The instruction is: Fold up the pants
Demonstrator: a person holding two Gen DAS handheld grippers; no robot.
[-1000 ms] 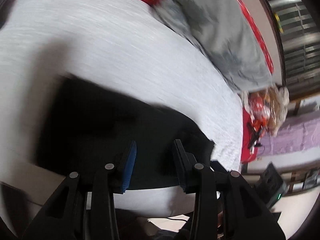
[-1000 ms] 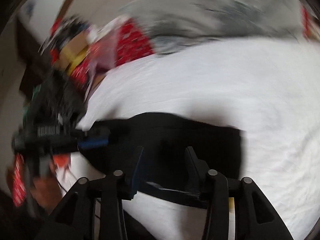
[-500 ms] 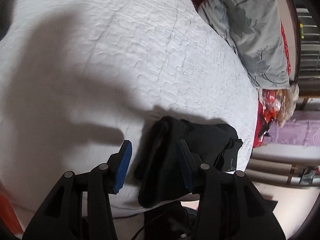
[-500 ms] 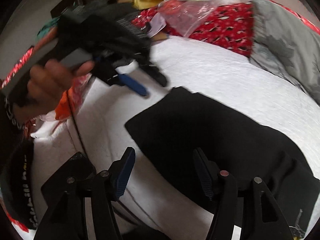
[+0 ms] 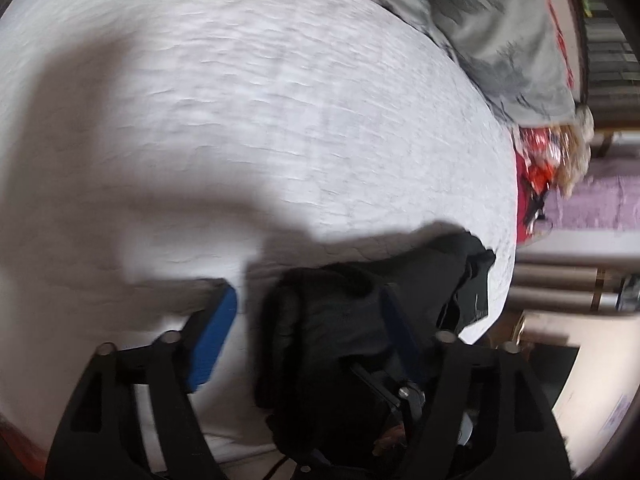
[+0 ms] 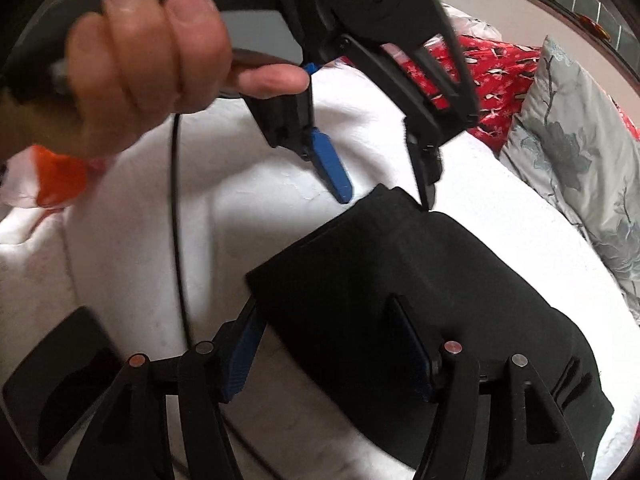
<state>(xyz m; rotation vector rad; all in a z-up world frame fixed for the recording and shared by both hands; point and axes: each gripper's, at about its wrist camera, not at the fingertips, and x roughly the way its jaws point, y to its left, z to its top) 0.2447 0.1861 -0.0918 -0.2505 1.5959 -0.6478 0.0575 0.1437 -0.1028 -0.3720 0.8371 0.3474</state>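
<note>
The black pants (image 6: 420, 280) lie folded on the white quilt (image 6: 260, 220). In the right wrist view my right gripper (image 6: 328, 344) is open and low over their near left edge, one blue pad beside the cloth, the other above it. My left gripper (image 6: 384, 196), held by a hand (image 6: 140, 52), straddles the far corner. In the left wrist view the left gripper (image 5: 308, 320) has its jaws opening, with the bunched black pants (image 5: 332, 320) between them. Neither pad presses on the fabric.
A grey flowered pillow (image 6: 568, 152) and red patterned bedding (image 6: 492, 68) lie beyond the pants. A black cable (image 6: 178, 220) hangs from the left gripper. A dark flat object (image 6: 60, 372) lies at the bed's near left. Bagged clutter (image 5: 552, 152) sits past the bed's edge.
The left jaws have spread wider around the pants. The right gripper has swung in close to the pants' edge, and the hand with the left gripper now fills the top of its view.
</note>
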